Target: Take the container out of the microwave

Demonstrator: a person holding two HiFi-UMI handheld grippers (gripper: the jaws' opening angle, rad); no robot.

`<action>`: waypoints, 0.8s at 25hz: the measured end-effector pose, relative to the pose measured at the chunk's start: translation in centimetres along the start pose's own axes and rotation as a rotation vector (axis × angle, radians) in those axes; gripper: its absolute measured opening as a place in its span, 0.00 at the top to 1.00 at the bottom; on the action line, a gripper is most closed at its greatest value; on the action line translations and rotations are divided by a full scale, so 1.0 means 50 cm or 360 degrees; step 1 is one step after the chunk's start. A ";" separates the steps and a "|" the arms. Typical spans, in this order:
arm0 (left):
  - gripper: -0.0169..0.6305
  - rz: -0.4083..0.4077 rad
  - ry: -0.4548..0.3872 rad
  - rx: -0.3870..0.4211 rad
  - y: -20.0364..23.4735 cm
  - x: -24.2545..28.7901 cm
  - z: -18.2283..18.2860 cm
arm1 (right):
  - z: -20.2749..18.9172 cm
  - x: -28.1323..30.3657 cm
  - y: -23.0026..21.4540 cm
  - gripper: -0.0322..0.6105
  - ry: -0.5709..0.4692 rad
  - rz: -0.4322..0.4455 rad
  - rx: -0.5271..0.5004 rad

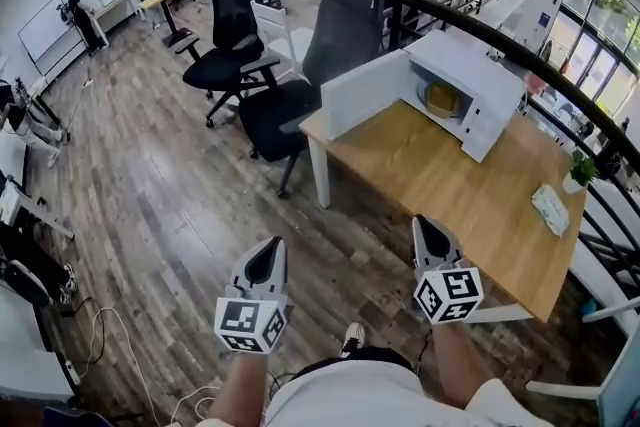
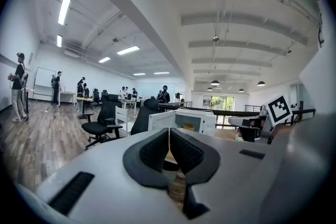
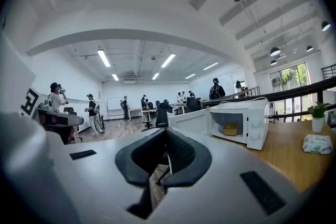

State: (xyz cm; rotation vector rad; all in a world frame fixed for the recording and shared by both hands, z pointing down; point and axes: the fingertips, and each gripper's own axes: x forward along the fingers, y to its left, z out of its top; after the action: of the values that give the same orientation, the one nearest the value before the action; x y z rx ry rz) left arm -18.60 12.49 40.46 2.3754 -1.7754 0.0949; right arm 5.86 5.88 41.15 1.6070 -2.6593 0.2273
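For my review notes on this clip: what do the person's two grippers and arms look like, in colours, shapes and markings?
The left gripper and right gripper match. Each has a pale grey, wedge-shaped shell with black ribbed pads and carries a marker cube printed with black-and-white squares. No cables show. The person wears a white short-sleeved top.

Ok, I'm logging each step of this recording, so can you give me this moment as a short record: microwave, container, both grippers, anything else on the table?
microwave: on the table, door open
container: yellow, inside the microwave, untouched
left gripper: fingers shut, empty, away from the microwave
right gripper: fingers shut, empty, away from the microwave
also on table: small plant, white packet
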 end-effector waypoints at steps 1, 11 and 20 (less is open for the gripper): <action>0.92 -0.0006 0.0001 0.0004 -0.002 0.028 0.006 | 0.005 0.018 -0.022 0.91 -0.0001 -0.0007 0.0003; 0.92 -0.0106 0.0028 0.0048 -0.056 0.263 0.026 | 0.005 0.106 -0.218 0.92 -0.0020 -0.0153 0.0077; 0.92 -0.0328 0.0045 0.0049 -0.074 0.459 0.040 | 0.017 0.157 -0.342 0.91 -0.0026 -0.0393 0.0080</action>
State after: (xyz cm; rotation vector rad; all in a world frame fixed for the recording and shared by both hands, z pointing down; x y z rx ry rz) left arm -8.55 -8.56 41.65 2.5491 -1.5169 0.1283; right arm 17.32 -8.96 42.98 1.9378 -2.4521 0.2758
